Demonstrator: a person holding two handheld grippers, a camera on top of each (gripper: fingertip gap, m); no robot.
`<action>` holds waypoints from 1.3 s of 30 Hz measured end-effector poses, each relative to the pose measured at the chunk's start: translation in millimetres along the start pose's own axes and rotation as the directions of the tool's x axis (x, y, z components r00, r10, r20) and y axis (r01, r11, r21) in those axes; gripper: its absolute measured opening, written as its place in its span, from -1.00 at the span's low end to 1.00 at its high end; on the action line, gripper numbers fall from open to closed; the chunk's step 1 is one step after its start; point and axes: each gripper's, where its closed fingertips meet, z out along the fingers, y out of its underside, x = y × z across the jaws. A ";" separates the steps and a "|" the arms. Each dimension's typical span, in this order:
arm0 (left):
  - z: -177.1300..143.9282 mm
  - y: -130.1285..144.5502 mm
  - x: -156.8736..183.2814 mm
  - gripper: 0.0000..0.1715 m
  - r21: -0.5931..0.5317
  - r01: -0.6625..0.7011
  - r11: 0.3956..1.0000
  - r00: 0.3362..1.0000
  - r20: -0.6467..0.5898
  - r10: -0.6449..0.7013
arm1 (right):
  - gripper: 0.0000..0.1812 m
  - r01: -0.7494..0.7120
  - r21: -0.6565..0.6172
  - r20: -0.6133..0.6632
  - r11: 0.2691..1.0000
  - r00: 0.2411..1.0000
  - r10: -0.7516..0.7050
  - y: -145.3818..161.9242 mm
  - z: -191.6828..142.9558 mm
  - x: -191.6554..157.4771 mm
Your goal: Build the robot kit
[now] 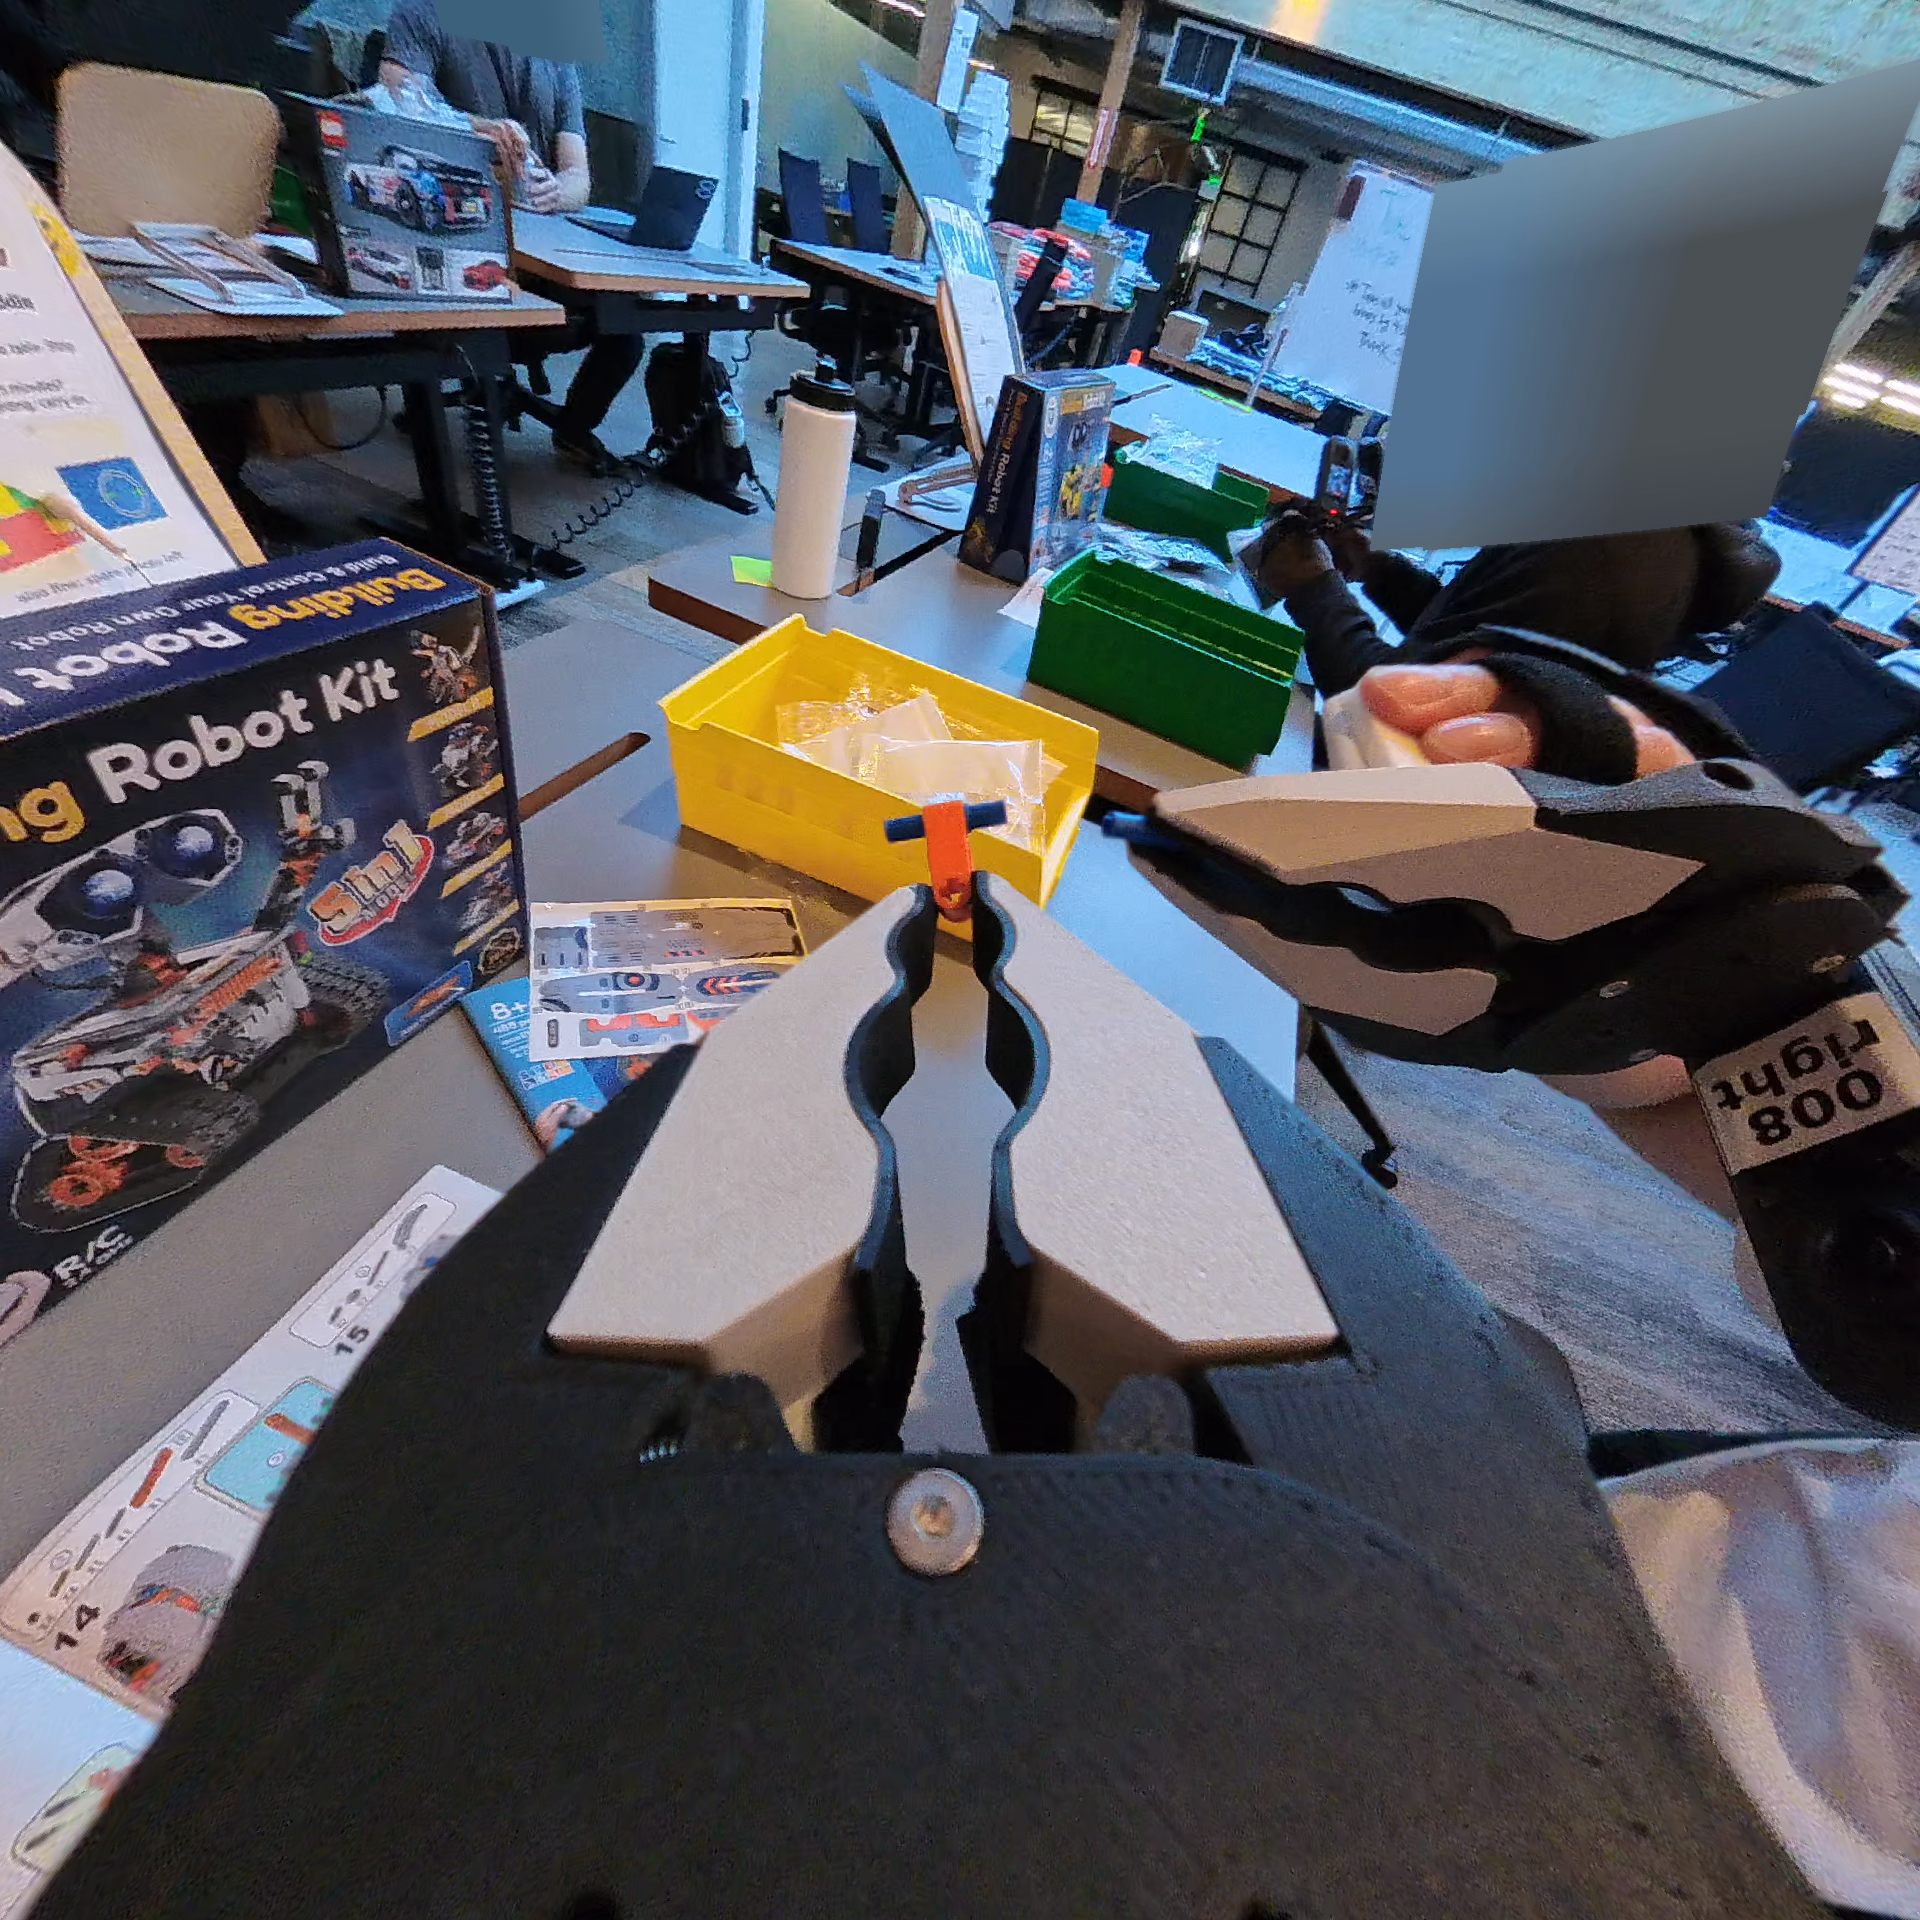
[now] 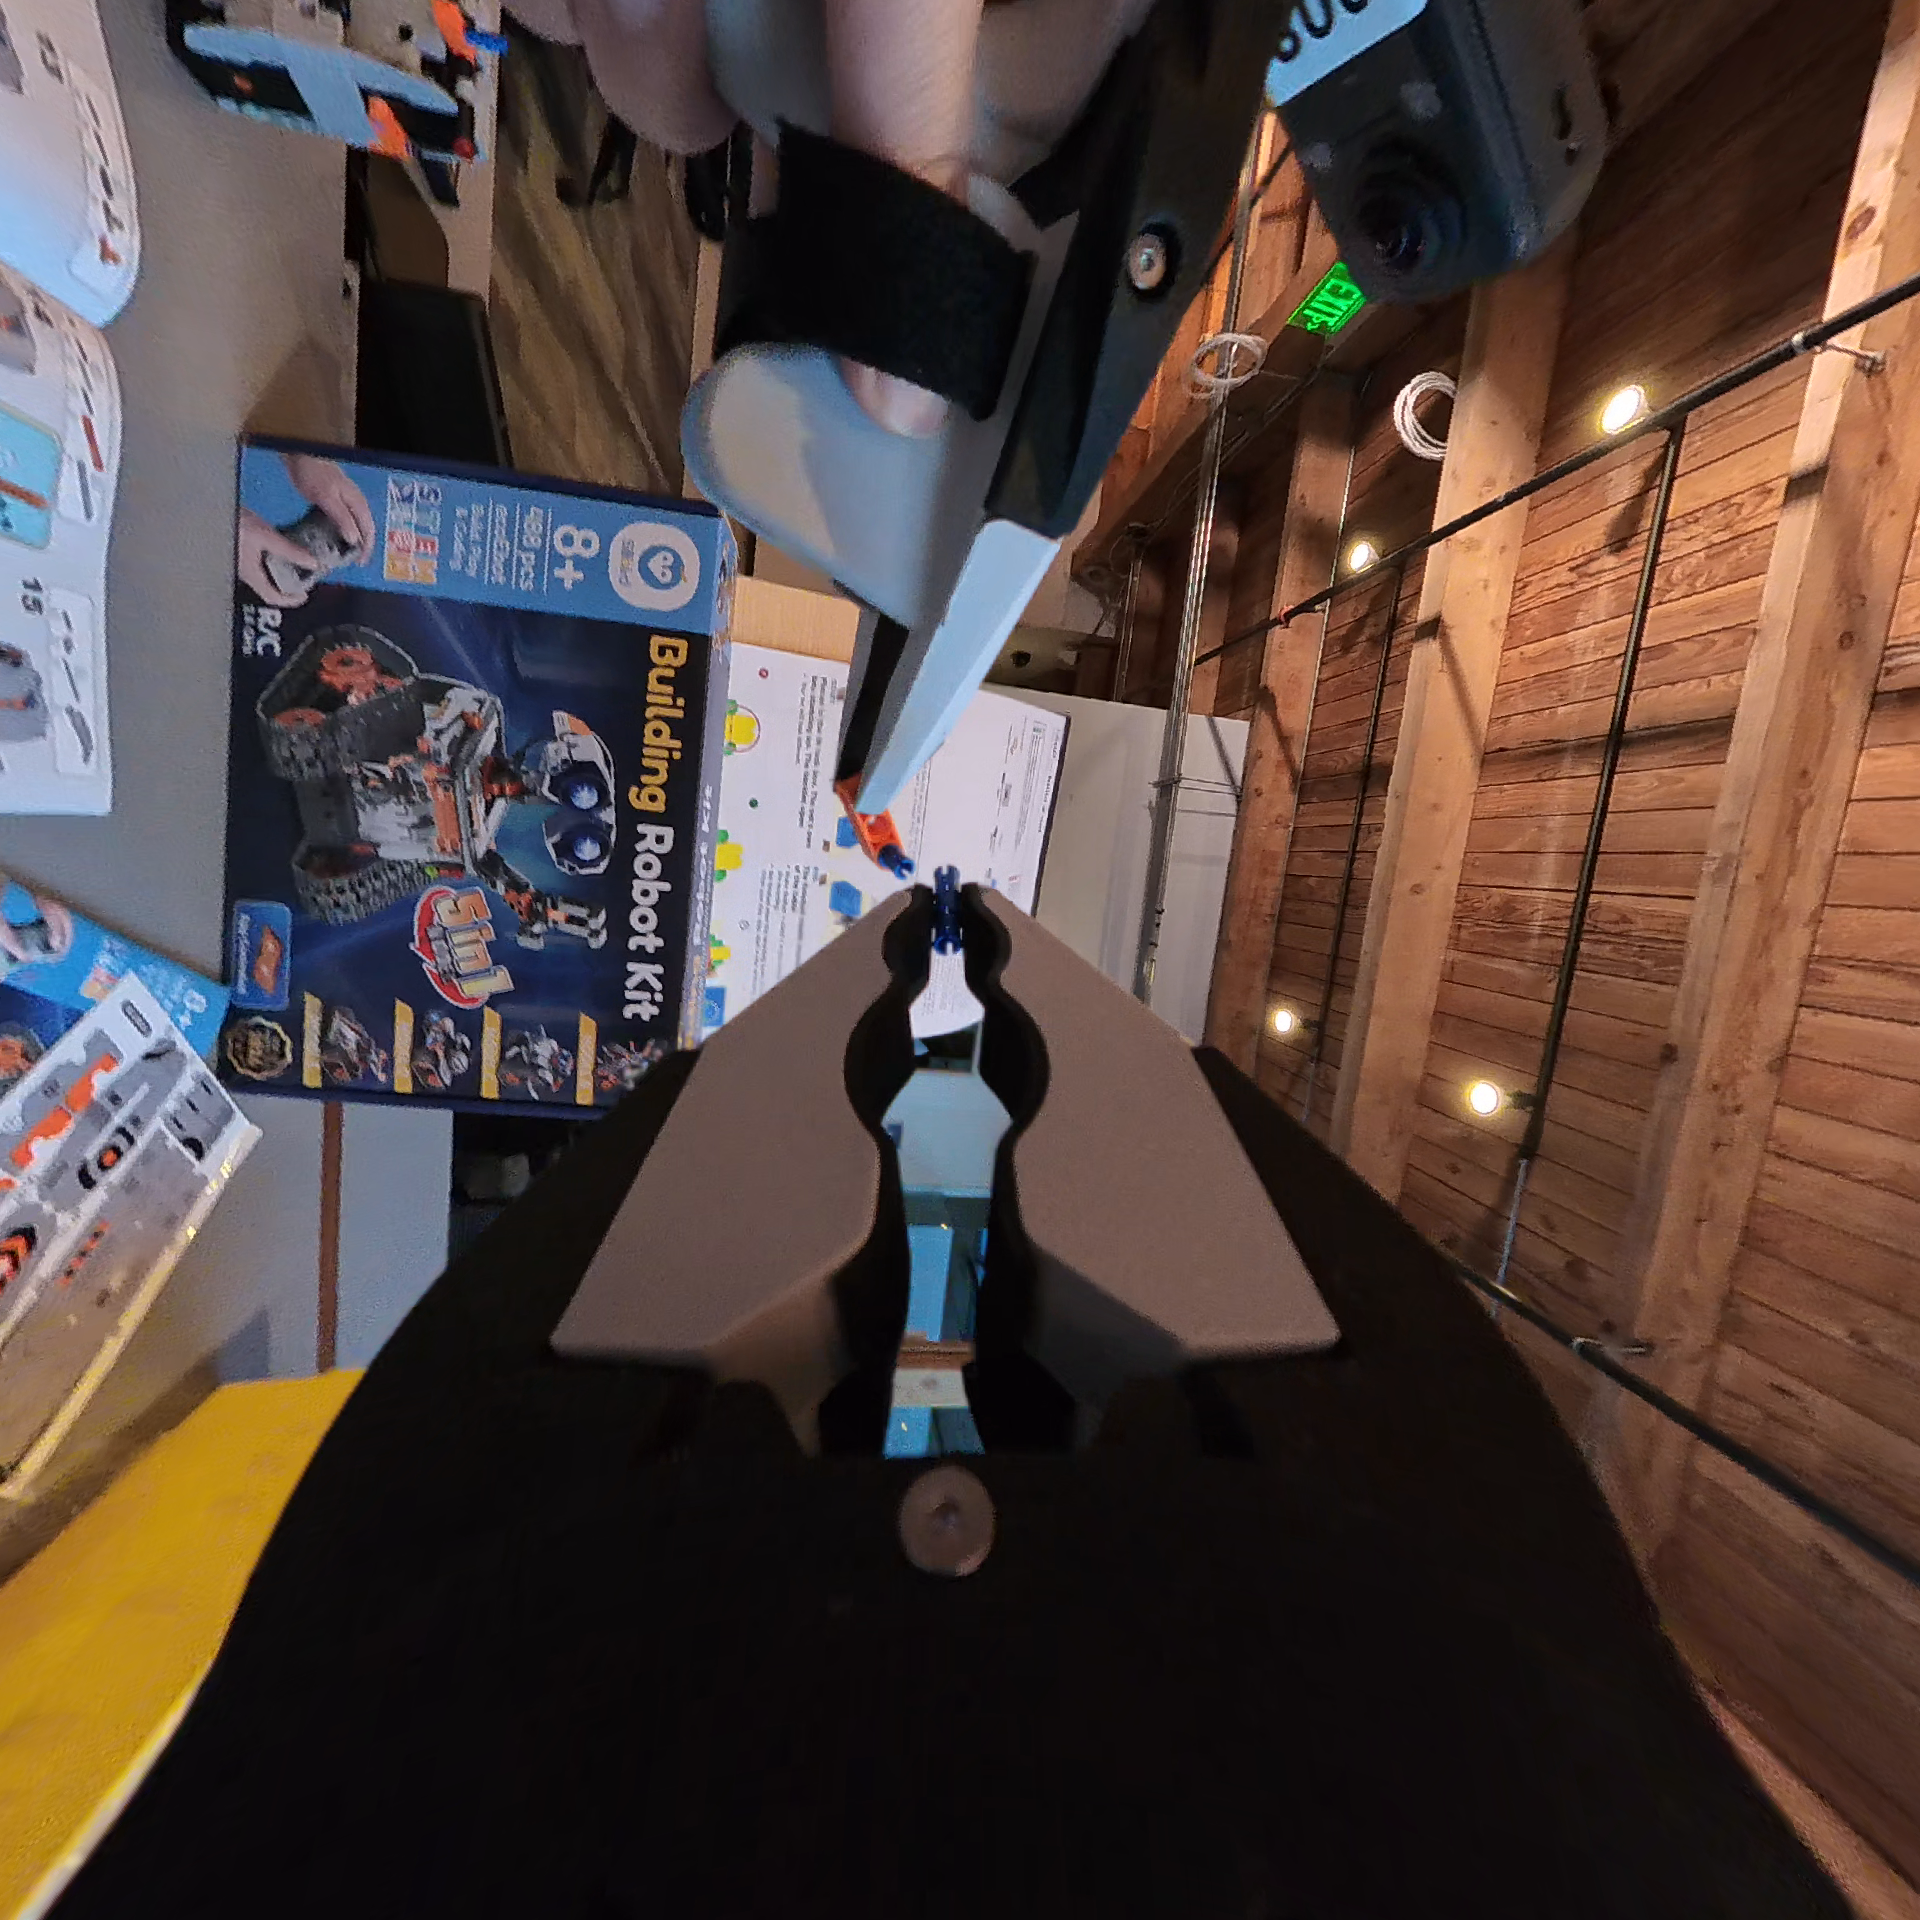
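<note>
At the far left, the dark blue robot kit box (image 1: pixel 239 883) is standing upright on the grey table (image 1: pixel 623 842), with an open instruction booklet (image 1: pixel 187 1455) and a sticker sheet (image 1: pixel 665 971) lying flat near it, probably so they can be read while working. In the middle, the left gripper (image 1: pixel 948 902) is closing on a small orange connector (image 1: pixel 945 847) that is carrying a blue pin across its top, in front of the yellow bin (image 1: pixel 831 790) of bagged parts. At the right, the right gripper (image 2: pixel 943 904) is pinching a blue pin (image 2: pixel 944 912), pointing it toward the orange piece, just beside it.
</note>
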 end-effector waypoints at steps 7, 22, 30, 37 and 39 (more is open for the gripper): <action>-9.5 -4.8 9.4 -0.95 0.019 -0.007 1.000 1.000 -0.017 0.007 | -0.96 0.071 -0.052 0.064 0.996 0.996 -0.068 -6.8 -3.0 6.0; -23.5 -14.1 26.7 -0.95 0.063 -0.004 0.998 0.995 -0.098 0.010 | -0.96 0.168 -0.086 0.110 0.982 0.981 -0.159 -19.0 -2.5 16.1; -21.5 -12.1 26.2 -0.95 0.052 0.007 0.999 0.995 -0.102 -0.002 | -0.96 0.230 -0.103 0.100 0.968 0.970 -0.220 -20.0 0.1 16.0; -21.8 -12.5 27.9 -0.95 0.054 0.007 0.999 0.994 -0.107 -0.001 | -0.96 0.261 -0.127 0.126 0.957 0.961 -0.245 -16.8 3.2 13.0; -22.6 -12.7 27.6 -0.95 0.055 0.005 0.998 0.995 -0.104 0.001 | -0.96 0.265 -0.127 0.124 0.956 0.960 -0.250 -17.6 3.5 13.1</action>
